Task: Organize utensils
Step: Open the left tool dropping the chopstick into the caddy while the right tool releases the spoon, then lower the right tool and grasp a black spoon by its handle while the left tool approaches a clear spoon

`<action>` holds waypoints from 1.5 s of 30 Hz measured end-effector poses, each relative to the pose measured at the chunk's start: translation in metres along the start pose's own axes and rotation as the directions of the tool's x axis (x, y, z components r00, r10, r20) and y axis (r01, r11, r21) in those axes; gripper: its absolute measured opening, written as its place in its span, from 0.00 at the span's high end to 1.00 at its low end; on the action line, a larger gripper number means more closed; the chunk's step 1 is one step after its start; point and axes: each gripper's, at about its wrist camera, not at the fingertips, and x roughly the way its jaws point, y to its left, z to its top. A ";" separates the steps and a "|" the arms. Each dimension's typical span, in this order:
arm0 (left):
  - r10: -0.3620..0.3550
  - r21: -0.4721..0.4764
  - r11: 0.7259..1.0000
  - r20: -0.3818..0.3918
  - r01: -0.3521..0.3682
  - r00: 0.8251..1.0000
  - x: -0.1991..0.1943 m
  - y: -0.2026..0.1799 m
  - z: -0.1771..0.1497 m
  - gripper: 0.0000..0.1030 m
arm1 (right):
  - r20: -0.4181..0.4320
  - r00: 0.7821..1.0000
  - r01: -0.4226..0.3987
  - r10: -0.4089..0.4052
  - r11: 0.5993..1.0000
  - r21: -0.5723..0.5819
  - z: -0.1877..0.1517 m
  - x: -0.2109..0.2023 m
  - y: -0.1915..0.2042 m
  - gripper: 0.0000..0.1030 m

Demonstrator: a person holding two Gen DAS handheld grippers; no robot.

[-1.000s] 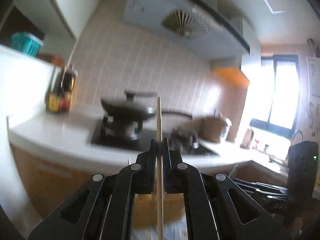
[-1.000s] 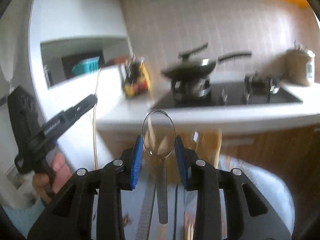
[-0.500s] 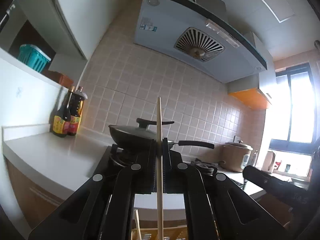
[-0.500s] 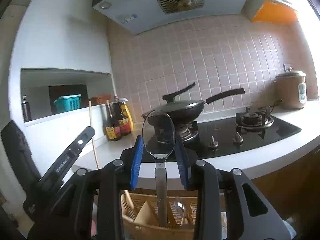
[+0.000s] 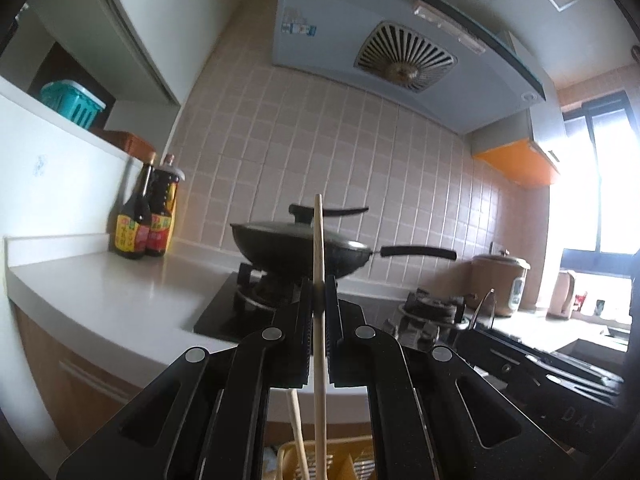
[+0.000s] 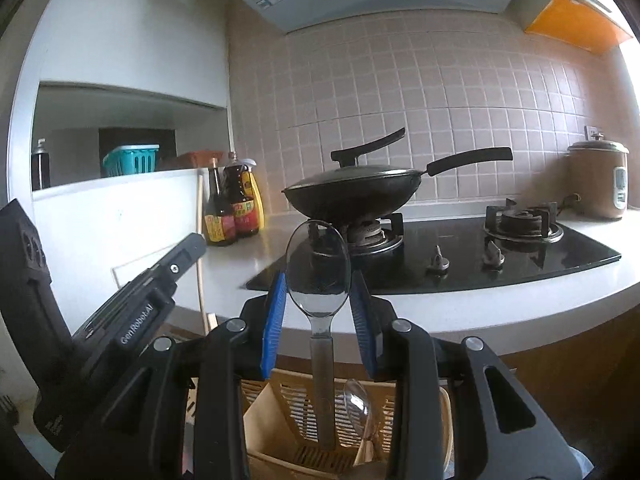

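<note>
My left gripper [image 5: 319, 286] is shut on a thin wooden chopstick [image 5: 318, 240] that stands upright between its jaws. Its lower end hangs over a yellow slotted utensil basket [image 5: 286, 454] that has another wooden stick [image 5: 297, 420] in it. My right gripper [image 6: 319, 294] has blue pads [image 6: 276, 320] and is shut on the bowl of a clear spoon [image 6: 319, 264], handle pointing down into the basket [image 6: 276, 404]. A second clear spoon [image 6: 358, 404] stands in that basket. In the right wrist view the left gripper [image 6: 192, 246] and its chopstick [image 6: 199, 232] show on the left.
A white counter [image 6: 500, 300] runs ahead with a black gas hob [image 6: 460, 256]. On its left burner sits a lidded wok [image 6: 352, 194]. Two sauce bottles [image 6: 234, 204] stand at the left, a rice cooker [image 6: 598, 178] at the right, and a teal basket [image 6: 132, 159] on the shelf.
Both grippers have moved toward the counter and sunk a little. The utensil basket has come into view under them. Both grips are unchanged.
</note>
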 end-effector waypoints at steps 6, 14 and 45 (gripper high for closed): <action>-0.001 0.019 1.000 -0.022 0.001 1.000 -0.009 0.005 0.001 0.94 | -0.043 0.999 -0.010 0.010 1.000 -0.002 -0.004 -0.007 0.001 0.71; -0.010 0.006 1.000 -0.070 0.011 0.997 -0.032 0.020 0.016 0.76 | -0.056 0.998 -0.039 0.040 0.999 0.021 0.004 -0.043 0.002 0.52; -0.165 -0.127 0.986 -0.776 0.106 0.609 -0.206 0.047 -0.037 0.59 | -0.684 0.727 -0.091 0.062 0.996 -0.007 -0.090 -0.169 0.066 0.52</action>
